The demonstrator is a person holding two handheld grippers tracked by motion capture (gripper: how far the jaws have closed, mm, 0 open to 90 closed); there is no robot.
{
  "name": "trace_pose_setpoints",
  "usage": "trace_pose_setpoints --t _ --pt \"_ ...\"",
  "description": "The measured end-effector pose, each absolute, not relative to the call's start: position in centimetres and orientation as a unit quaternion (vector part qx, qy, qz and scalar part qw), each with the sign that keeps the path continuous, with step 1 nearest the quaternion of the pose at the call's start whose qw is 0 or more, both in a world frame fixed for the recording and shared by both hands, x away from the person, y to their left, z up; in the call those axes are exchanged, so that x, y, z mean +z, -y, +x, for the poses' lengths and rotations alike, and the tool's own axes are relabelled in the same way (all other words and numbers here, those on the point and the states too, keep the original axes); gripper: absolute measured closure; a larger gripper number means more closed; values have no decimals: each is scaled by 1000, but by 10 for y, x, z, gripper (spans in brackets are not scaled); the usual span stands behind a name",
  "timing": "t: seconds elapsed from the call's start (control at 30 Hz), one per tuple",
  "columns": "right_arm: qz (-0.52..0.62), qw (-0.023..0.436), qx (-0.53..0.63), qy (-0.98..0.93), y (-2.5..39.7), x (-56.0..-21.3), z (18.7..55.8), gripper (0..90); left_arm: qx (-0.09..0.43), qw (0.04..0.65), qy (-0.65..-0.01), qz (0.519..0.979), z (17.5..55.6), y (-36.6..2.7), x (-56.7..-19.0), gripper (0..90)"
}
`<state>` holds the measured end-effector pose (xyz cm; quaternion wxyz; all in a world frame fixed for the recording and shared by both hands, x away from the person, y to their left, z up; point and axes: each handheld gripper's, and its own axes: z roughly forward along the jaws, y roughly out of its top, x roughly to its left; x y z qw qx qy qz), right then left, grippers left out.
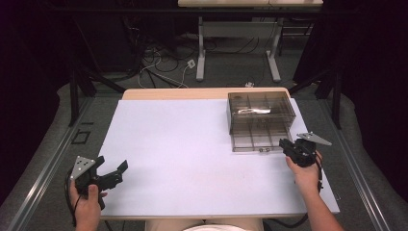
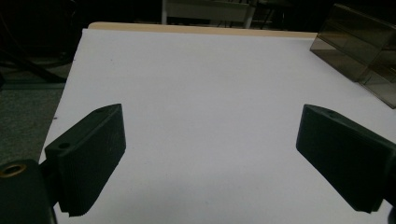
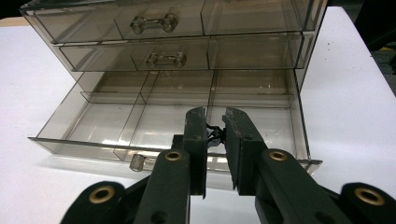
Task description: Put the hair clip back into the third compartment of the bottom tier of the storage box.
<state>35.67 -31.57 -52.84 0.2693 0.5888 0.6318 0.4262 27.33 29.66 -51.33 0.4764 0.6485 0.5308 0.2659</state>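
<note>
A smoky clear drawer unit (image 1: 260, 108) stands at the table's back right, with its bottom drawer (image 1: 255, 140) pulled out toward me. The drawer (image 3: 107, 123) is split into several compartments. My right gripper (image 1: 285, 144) hovers at the drawer's front right corner. In the right gripper view its jaws (image 3: 215, 114) are nearly together over the right front compartment, pinching a small black object (image 3: 214, 133). My left gripper (image 1: 120, 172) is held at the front left table edge, far from the unit. Its jaws (image 2: 212, 121) stand wide apart with nothing between them.
The two upper drawers are closed, each with a clear handle (image 3: 154, 23) (image 3: 166, 59). The white tabletop (image 1: 183, 154) stretches between the grippers. Table legs and cables (image 1: 159, 67) lie on the floor beyond the far edge. The drawer unit (image 2: 359, 46) shows at the left gripper view's upper right.
</note>
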Motion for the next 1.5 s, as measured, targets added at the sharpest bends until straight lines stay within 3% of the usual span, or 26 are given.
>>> trace_pose_setpoints --t 1.2,1.5 --pt "617 265 398 -625 318 -548 382 781 266 473 -532 651 275 -297 -515 85" --pt "615 266 401 -624 319 -547 381 674 265 475 -532 649 275 -297 -514 85"
